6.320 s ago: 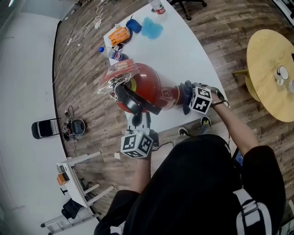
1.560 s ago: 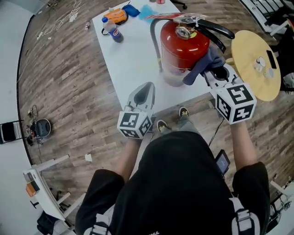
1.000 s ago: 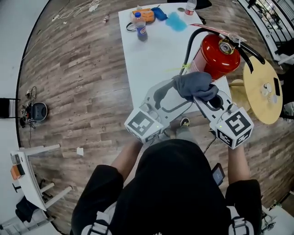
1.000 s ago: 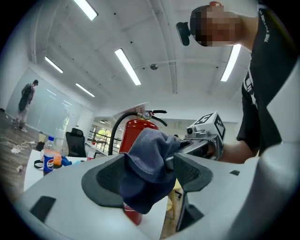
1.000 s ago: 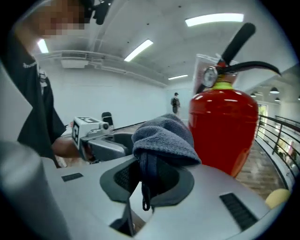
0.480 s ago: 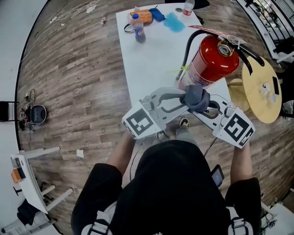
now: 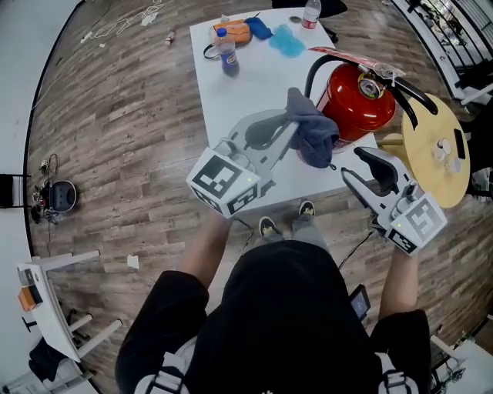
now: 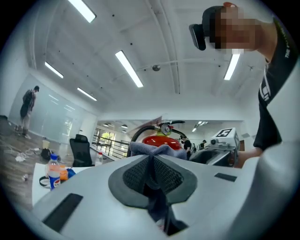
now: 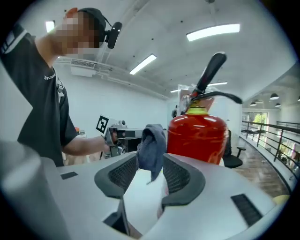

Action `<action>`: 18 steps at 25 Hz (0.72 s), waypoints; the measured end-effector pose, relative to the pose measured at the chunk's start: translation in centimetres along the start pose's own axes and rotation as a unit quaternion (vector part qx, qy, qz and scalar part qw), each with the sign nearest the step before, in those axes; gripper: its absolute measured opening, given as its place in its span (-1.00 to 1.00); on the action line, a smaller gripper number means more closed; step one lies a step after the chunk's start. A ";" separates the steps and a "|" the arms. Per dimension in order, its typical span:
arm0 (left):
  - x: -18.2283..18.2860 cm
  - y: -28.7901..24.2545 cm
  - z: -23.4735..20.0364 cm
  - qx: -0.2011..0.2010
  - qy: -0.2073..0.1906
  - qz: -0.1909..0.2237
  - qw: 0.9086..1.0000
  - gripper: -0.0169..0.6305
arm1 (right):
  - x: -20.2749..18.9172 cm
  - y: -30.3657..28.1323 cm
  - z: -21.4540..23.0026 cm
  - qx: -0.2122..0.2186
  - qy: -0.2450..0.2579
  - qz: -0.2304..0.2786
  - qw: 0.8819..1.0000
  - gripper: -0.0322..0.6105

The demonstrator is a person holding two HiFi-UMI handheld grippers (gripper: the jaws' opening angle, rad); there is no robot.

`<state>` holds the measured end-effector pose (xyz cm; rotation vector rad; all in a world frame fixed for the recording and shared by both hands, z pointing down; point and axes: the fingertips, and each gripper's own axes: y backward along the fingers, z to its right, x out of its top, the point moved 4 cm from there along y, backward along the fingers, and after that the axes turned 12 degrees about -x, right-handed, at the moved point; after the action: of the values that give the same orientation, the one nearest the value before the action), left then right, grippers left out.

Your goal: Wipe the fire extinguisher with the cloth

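The red fire extinguisher [image 7: 356,98] stands upright on the white table [image 7: 246,85], near its front right corner. My left gripper [image 7: 289,127] is shut on the grey-blue cloth [image 7: 314,137], which hangs from its tips just left of the extinguisher. In the left gripper view the cloth [image 8: 154,150] is bunched between the pads, with the extinguisher [image 8: 161,139] behind it. My right gripper [image 7: 360,169] has just been opening and stands open, with nothing between its jaws, in front of the table. In the right gripper view the cloth [image 9: 152,150] dangles ahead, beside the extinguisher [image 9: 199,136].
At the table's far end are a cola bottle [image 7: 225,48], an orange object [image 7: 235,31], a light blue cloth [image 7: 286,40] and a second bottle [image 7: 310,11]. A round yellow table [image 7: 439,146] stands to the right. Wooden floor surrounds both.
The cloth passed from the right gripper to the left. The left gripper rose with it toward the upper left; the right gripper opened and drew back to the right.
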<state>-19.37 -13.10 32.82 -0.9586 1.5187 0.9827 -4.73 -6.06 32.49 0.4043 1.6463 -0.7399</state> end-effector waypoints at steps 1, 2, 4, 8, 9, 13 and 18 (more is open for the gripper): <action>0.7 -0.6 -0.7 0.012 -0.009 -0.003 1.000 -0.82 | 0.0 0.6 0.8 -0.022 -0.001 0.009 1.000 -0.38; 1.5 -1.5 -1.2 0.017 -0.019 -0.007 1.000 -0.81 | 0.0 1.2 1.7 -0.044 -0.003 0.022 0.999 -0.38; 3.1 -3.8 -1.7 0.013 -0.042 -0.020 0.999 -0.81 | 0.4 2.1 3.1 -0.073 -0.021 0.052 0.996 -0.38; 4.5 -6.7 -1.7 -0.011 -0.077 -0.065 0.995 -0.81 | 0.0 3.1 4.0 -0.095 -0.032 0.073 0.992 -0.38; 4.4 -6.7 -1.7 -0.014 -0.072 -0.071 0.995 -0.81 | -0.5 3.1 4.0 -0.096 -0.027 0.069 0.993 -0.38; 0.1 -5.8 -2.1 -0.015 -0.028 -0.107 0.994 -0.82 | -2.1 3.0 4.2 -0.096 -0.021 0.052 0.994 -0.38; -9.1 -4.9 -3.0 0.023 0.034 -0.142 0.989 -0.82 | -4.1 2.9 4.0 -0.093 -0.027 0.030 0.995 -0.38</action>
<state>-14.49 -16.83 41.70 -1.1480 1.4070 0.7144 0.91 -6.04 35.46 0.2966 1.6301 -0.5419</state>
